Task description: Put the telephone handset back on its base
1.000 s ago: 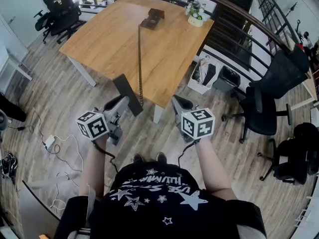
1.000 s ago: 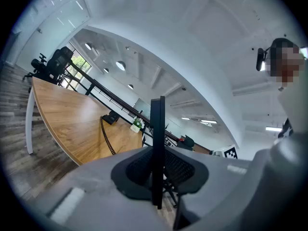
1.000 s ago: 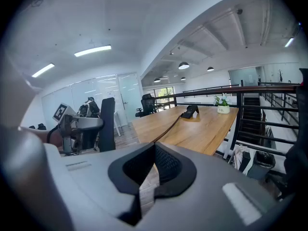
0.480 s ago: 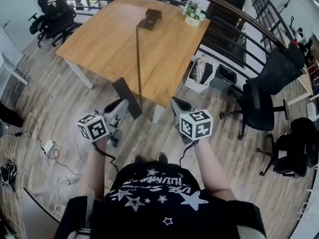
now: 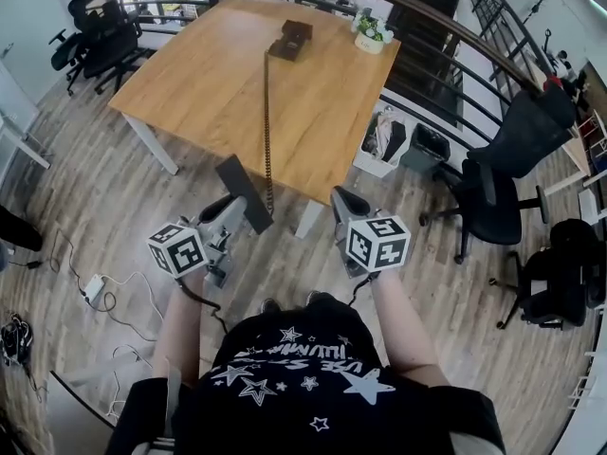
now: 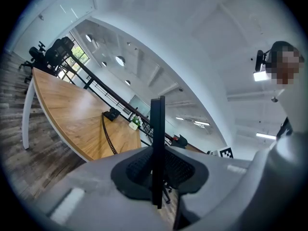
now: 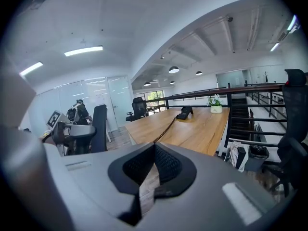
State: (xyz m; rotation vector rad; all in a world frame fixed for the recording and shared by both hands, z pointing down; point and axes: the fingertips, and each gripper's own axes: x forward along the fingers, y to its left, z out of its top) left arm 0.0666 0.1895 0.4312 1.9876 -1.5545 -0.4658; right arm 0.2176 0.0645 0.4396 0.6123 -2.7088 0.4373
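Observation:
The black telephone handset (image 5: 243, 191) is off the table, clamped edge-on between the pads of my left gripper (image 5: 230, 212), which is shut on it. In the left gripper view the handset (image 6: 157, 138) stands as a thin dark slab between the jaws of the left gripper (image 6: 156, 165). Its coiled cord (image 5: 267, 121) runs straight across the wooden table (image 5: 199, 74) to the dark phone base (image 5: 290, 38) near the far edge. My right gripper (image 5: 343, 203) is level with the left, in front of the table's near edge, shut with nothing in it. The base (image 7: 183, 113) and the cord (image 7: 163, 128) also show in the right gripper view.
A potted plant (image 5: 372, 32) stands at the table's far right corner. Bins (image 5: 403, 143) sit by the table's right side, below a dark railing (image 5: 455, 36). Office chairs (image 5: 503, 188) are at the right and more chairs (image 5: 100, 17) at the far left. Cables (image 5: 100, 282) lie on the wood floor.
The head view has shifted a little. Both grippers sit slightly lower in it. The handset stays gripped and the cord stays stretched.

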